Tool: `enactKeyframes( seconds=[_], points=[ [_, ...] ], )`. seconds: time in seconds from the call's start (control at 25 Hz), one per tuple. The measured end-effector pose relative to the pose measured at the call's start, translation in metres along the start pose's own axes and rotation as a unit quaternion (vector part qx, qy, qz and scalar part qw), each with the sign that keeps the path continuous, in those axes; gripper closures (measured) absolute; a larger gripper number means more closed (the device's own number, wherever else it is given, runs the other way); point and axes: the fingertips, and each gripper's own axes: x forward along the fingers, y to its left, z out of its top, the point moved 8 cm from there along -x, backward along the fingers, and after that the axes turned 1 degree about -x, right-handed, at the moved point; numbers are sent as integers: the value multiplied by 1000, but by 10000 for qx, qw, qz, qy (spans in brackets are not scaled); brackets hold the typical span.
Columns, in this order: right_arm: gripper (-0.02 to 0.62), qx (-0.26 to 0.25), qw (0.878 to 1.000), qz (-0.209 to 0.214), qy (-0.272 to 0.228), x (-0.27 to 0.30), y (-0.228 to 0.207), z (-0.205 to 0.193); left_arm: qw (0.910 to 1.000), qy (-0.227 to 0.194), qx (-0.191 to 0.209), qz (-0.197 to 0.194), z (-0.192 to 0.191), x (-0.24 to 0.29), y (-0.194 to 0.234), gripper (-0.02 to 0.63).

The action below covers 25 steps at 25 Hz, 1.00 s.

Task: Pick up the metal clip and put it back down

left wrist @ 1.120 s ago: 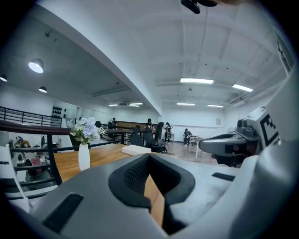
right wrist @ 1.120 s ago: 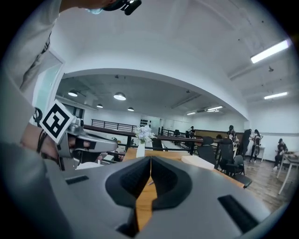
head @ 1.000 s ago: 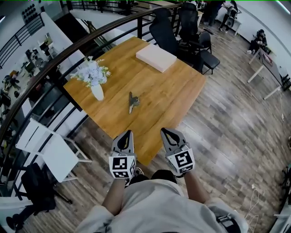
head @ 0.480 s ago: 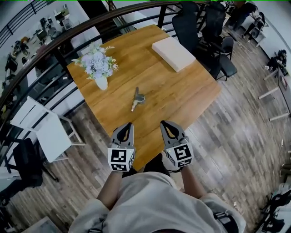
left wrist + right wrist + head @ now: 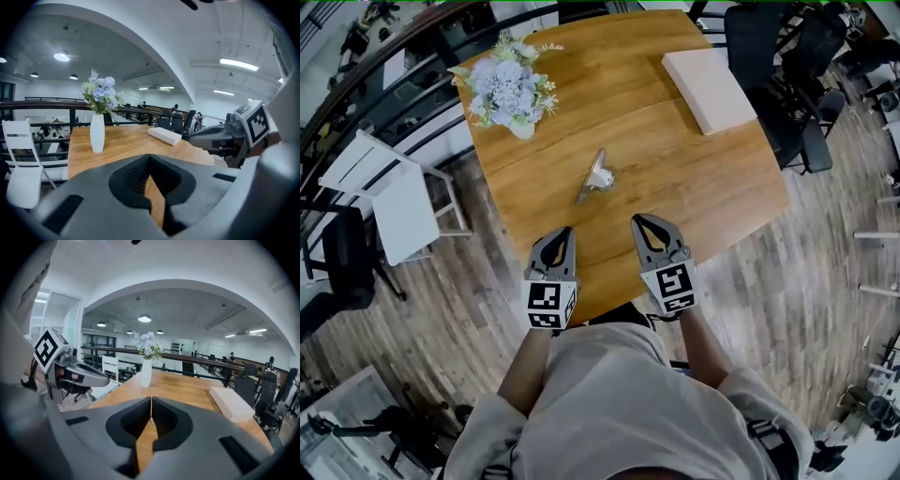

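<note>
The metal clip (image 5: 598, 175) lies alone on the wooden table (image 5: 675, 178), near its middle. In the head view both grippers hover side by side over the table's near edge, pointing at the clip and well short of it. My left gripper (image 5: 562, 232) is shut with nothing in it; its tips meet in the left gripper view (image 5: 149, 157). My right gripper (image 5: 639, 221) is also shut and empty, its jaws closed in the right gripper view (image 5: 151, 399). Each gripper shows in the other's view, the right gripper (image 5: 211, 138) and the left gripper (image 5: 89, 376).
A white vase of pale flowers (image 5: 514, 89) stands at the table's far left. A flat white box (image 5: 708, 89) lies at the far right. A white chair (image 5: 389, 206) is left of the table, black office chairs (image 5: 787, 84) to the right, a dark railing behind.
Both grippers have come forward and lower, from off the table to over its near edge, still shut. The table and clip now sit closer in view. The clip has not moved.
</note>
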Motion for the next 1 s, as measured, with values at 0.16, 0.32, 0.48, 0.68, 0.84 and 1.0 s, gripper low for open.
enactKeyframes(
  seconds=[0.16,0.32,0.48,0.68,0.84,1.0],
  points=[
    [569,-513,9979,266,283,31,-20,-12,9997,119,-114,158,-7,32,1,583],
    [569,-996,9911,614,641,64,-34,-25,9985,309,-286,360,-21,57,4,583],
    [568,-1352,9834,856,851,93,-43,-37,9955,599,-532,501,-39,77,8,583],
    [568,-1945,9693,1097,1030,124,-48,-50,9915,731,-794,729,-54,91,12,583],
    [568,-2783,9452,1225,1188,142,-48,-62,9872,828,-975,948,-62,96,17,583],
    [568,-4115,8932,1270,1294,159,-45,-80,9838,949,-1064,1087,-71,99,17,583]
  ],
)
